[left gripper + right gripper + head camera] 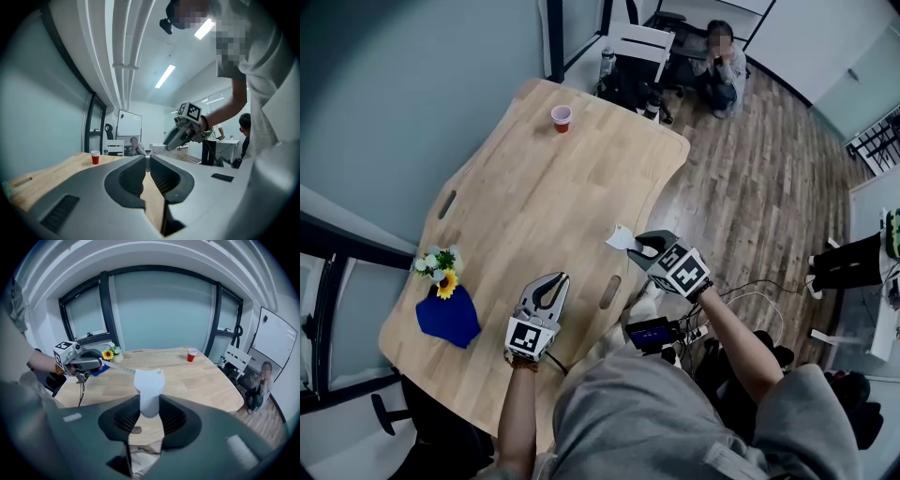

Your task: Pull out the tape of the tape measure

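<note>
Cup [562, 117]: far end of the tabletop [534, 206]. Flowers [439, 267]: left edge, just behind the cloth [448, 317]. Tape measure [621, 239]: right edge, in the right hand-held gripper [642, 246]. Its tape [121, 368] runs to the left hand-held gripper [553, 281] above the near edge.

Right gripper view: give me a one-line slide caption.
Right gripper clamps a white tape measure while the left gripper holds its tape drawn out over the wooden table.

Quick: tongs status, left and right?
Left tongs: closed on the tape end.
Right tongs: closed on the white tape measure case.
</note>
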A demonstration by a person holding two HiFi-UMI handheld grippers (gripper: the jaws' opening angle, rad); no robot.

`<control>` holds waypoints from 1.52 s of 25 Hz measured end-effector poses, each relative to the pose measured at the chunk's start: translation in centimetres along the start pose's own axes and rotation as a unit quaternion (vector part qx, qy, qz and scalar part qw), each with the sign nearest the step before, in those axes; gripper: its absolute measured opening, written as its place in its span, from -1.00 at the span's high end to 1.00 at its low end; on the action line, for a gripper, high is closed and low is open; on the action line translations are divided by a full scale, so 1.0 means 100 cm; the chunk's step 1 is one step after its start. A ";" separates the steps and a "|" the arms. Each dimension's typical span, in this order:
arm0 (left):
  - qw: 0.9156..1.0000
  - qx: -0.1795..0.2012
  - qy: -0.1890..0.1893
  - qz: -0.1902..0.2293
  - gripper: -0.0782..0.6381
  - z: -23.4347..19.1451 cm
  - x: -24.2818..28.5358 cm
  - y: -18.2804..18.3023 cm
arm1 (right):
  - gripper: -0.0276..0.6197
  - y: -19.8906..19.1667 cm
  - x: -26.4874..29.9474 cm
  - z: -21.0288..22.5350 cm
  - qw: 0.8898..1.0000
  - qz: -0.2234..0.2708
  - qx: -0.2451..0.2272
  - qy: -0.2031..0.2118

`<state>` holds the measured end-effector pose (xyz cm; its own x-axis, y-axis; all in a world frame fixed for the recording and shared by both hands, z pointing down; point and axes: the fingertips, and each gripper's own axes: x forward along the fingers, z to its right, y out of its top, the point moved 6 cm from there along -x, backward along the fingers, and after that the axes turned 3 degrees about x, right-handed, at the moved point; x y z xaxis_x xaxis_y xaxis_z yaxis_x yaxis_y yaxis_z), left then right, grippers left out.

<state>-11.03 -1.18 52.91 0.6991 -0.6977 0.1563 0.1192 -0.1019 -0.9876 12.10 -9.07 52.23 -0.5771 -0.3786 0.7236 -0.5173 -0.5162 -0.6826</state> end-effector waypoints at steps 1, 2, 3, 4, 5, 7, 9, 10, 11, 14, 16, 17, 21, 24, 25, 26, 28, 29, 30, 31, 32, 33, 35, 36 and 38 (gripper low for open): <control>1.000 -0.006 0.000 0.002 0.67 0.000 -0.002 -0.002 | 0.50 0.000 0.002 -0.001 1.000 0.001 0.001 0.001; 1.000 -0.007 -0.001 0.003 0.67 0.001 -0.003 -0.004 | 0.50 0.001 0.004 -0.002 1.000 0.000 0.002 0.001; 1.000 -0.004 -0.003 0.002 0.67 0.001 -0.005 -0.005 | 0.50 0.002 0.004 -0.002 1.000 -0.002 0.001 0.002; 1.000 -0.002 -0.006 0.001 0.67 0.002 -0.004 -0.007 | 0.50 0.003 0.004 -0.001 1.000 -0.004 0.000 0.000; 1.000 -0.001 -0.011 0.000 0.67 0.002 -0.004 -0.009 | 0.50 0.002 0.003 0.001 1.000 -0.007 -0.001 -0.005; 1.000 -0.007 -0.014 0.003 0.67 -0.004 -0.006 -0.012 | 0.50 0.001 0.004 0.006 1.000 -0.011 -0.001 -0.013; 1.000 -0.019 -0.010 -0.002 0.67 -0.014 -0.019 -0.022 | 0.50 -0.001 0.010 0.005 1.000 -0.015 0.002 -0.009; 1.000 -0.023 -0.008 -0.007 0.67 -0.016 -0.025 -0.025 | 0.51 -0.002 0.012 0.002 1.000 -0.019 0.001 -0.003; 1.000 -0.023 -0.007 -0.011 0.67 -0.017 -0.029 -0.027 | 0.50 -0.004 0.013 -0.001 1.000 -0.024 0.000 0.001; 1.000 -0.025 0.002 -0.011 0.67 -0.019 -0.031 -0.033 | 0.50 -0.004 0.017 0.002 1.000 -0.031 -0.006 -0.001; 0.999 -0.031 0.012 -0.010 0.67 -0.022 -0.035 -0.033 | 0.51 -0.002 0.017 0.003 1.000 -0.027 0.007 -0.006; 0.999 -0.036 0.017 -0.009 0.67 -0.023 -0.037 -0.032 | 0.51 -0.002 0.017 0.005 1.000 -0.028 0.012 -0.008; 0.999 -0.040 0.021 -0.016 0.67 -0.030 -0.046 -0.039 | 0.51 -0.005 0.019 0.011 0.999 -0.038 -0.004 -0.009; 0.998 -0.046 0.025 -0.019 0.67 -0.033 -0.051 -0.045 | 0.51 -0.003 0.027 0.007 0.999 -0.034 -0.005 -0.006; 0.998 -0.049 0.028 -0.018 0.67 -0.034 -0.051 -0.047 | 0.51 -0.002 0.028 0.006 0.999 -0.034 -0.001 -0.005; 0.998 -0.052 0.030 -0.018 0.67 -0.035 -0.051 -0.050 | 0.51 -0.001 0.029 0.005 0.999 -0.036 0.004 -0.005; 0.998 -0.057 0.034 -0.020 0.67 -0.034 -0.054 -0.056 | 0.51 -0.003 0.030 0.004 0.999 -0.041 0.013 -0.005; 0.997 -0.060 0.038 -0.021 0.67 -0.034 -0.057 -0.059 | 0.51 -0.005 0.030 0.004 0.999 -0.041 0.016 -0.006; 0.997 -0.062 0.043 -0.019 0.67 -0.036 -0.060 -0.061 | 0.51 -0.007 0.029 0.007 0.999 -0.040 0.018 -0.010; 0.997 -0.063 0.046 -0.017 0.67 -0.039 -0.062 -0.060 | 0.51 -0.008 0.028 0.011 0.999 -0.040 0.018 -0.014; 0.997 -0.063 0.048 -0.017 0.67 -0.042 -0.063 -0.058 | 0.51 -0.009 0.027 0.015 0.999 -0.039 0.016 -0.017; 0.997 -0.061 0.047 -0.019 0.67 -0.044 -0.064 -0.056 | 0.51 -0.007 0.025 0.017 0.999 -0.040 0.015 -0.017; 0.998 -0.052 0.042 -0.022 0.67 -0.046 -0.064 -0.050 | 0.51 -0.005 0.024 0.016 0.999 -0.042 0.014 -0.015; 0.998 -0.049 0.041 -0.023 0.67 -0.046 -0.065 -0.048 | 0.51 -0.006 0.025 0.015 0.999 -0.043 0.015 -0.015; 0.998 -0.050 0.043 -0.023 0.67 -0.045 -0.068 -0.048 | 0.51 -0.008 0.027 0.014 0.999 -0.044 0.017 -0.013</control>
<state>-19.59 0.86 56.57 0.6311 -0.7482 0.2048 0.0756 -0.2034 -0.9762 11.81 -10.71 54.86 -0.5136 -0.3513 0.7828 -0.5433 -0.5730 -0.6136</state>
